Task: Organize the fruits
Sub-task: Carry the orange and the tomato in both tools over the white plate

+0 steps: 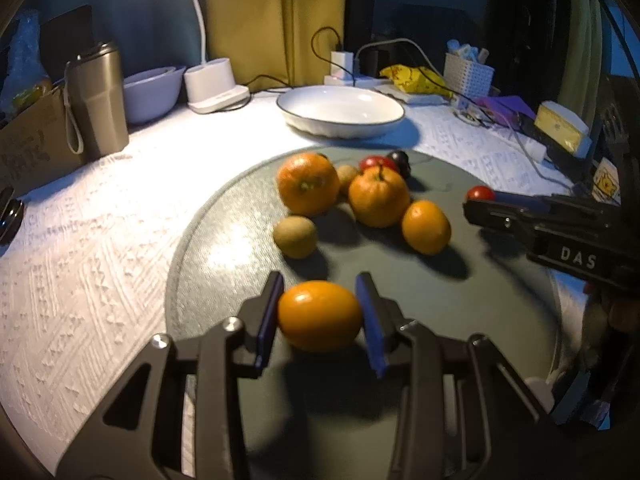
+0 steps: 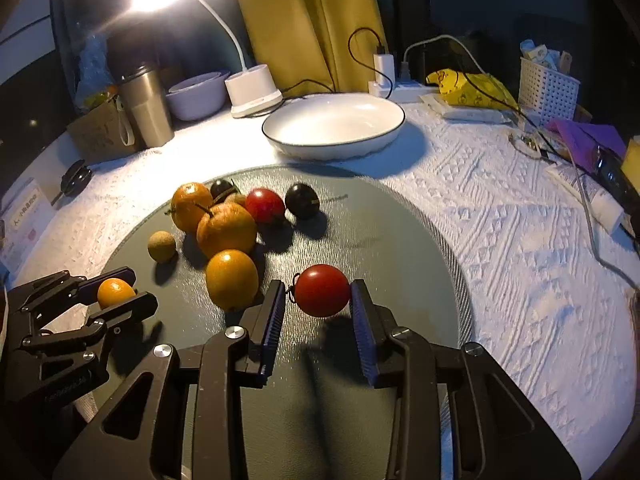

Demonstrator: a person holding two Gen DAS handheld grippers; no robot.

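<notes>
My left gripper (image 1: 320, 312) is shut on a small orange citrus fruit (image 1: 319, 315) just above the round grey mat (image 1: 224, 280); it also shows in the right wrist view (image 2: 116, 292). My right gripper (image 2: 320, 292) is shut on a red cherry tomato (image 2: 322, 290), seen at the right of the left wrist view (image 1: 481, 193). A pile of oranges (image 2: 226, 230), a red tomato (image 2: 264, 205), dark plums (image 2: 302, 200) and a small brown fruit (image 2: 161, 245) lies on the mat. A white bowl (image 2: 334, 126) with a dark rim stands behind the mat.
Along the back stand a metal tumbler (image 2: 146, 106), a lilac bowl (image 2: 198, 96), a white lamp base (image 2: 254, 90), chargers with cables (image 2: 384, 68), a yellow bag (image 2: 468, 86) and a white basket (image 2: 548, 88). A white textured cloth (image 2: 500, 220) covers the table.
</notes>
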